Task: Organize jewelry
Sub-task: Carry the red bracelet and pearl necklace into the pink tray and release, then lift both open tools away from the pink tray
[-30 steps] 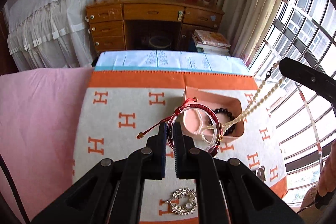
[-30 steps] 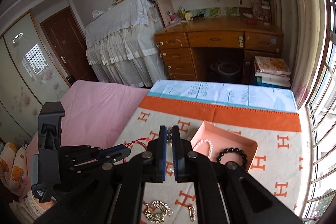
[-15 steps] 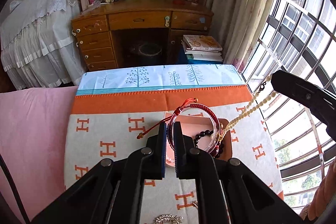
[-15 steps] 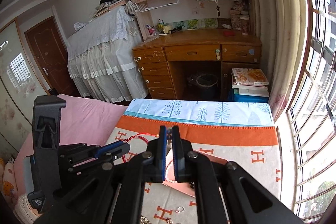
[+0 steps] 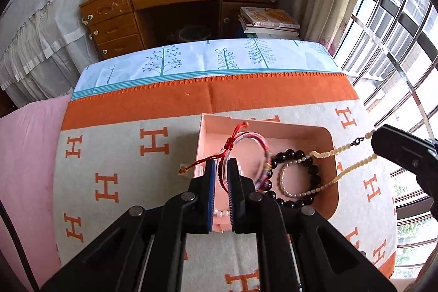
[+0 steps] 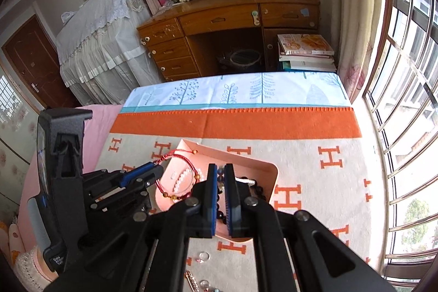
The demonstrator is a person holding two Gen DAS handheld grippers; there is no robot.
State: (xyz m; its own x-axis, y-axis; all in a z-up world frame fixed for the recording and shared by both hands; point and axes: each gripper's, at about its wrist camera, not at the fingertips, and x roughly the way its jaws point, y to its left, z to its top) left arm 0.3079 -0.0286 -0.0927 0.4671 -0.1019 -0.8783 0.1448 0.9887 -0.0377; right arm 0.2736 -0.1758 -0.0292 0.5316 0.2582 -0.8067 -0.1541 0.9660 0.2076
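At centre frame in the left wrist view, the left gripper [image 5: 221, 168] has its jaws opening, with the red cord bracelet [image 5: 246, 155] and clear bangle between them, the hoops standing on edge over the pink box [image 5: 332, 149]. The right gripper [image 6: 221, 184] is clamped on the pearl necklace [image 5: 345, 158], whose strands run lower-left into the box. Orange "H" letters repeat across the blanket [image 5: 137, 155].

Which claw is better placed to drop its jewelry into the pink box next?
Left claw: jaws opening, its bangles already hang inside the pink box. The right claw is shut on its beaded necklace.
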